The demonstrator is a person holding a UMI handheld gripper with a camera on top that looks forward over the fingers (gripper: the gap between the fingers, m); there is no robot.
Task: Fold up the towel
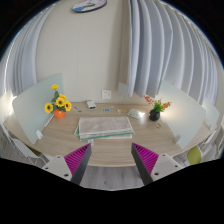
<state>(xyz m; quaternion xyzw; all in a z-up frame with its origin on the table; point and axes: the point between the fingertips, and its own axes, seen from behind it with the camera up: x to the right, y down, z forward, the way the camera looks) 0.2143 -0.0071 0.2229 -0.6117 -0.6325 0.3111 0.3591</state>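
A pale green towel (103, 126) lies folded flat on the wooden table (110, 147), well beyond my fingers. My gripper (112, 160) is open and empty, held back above the table's near edge. Its two fingers (77, 159) with pink pads stand wide apart, with only bare table between them. The towel is not touched.
An orange vase of yellow sunflowers (58, 105) stands at the table's far left. A dark pot with red flowers (154, 107) stands at the far right. A white object (137, 114) lies right of the towel. White chairs flank the table; curtains hang behind.
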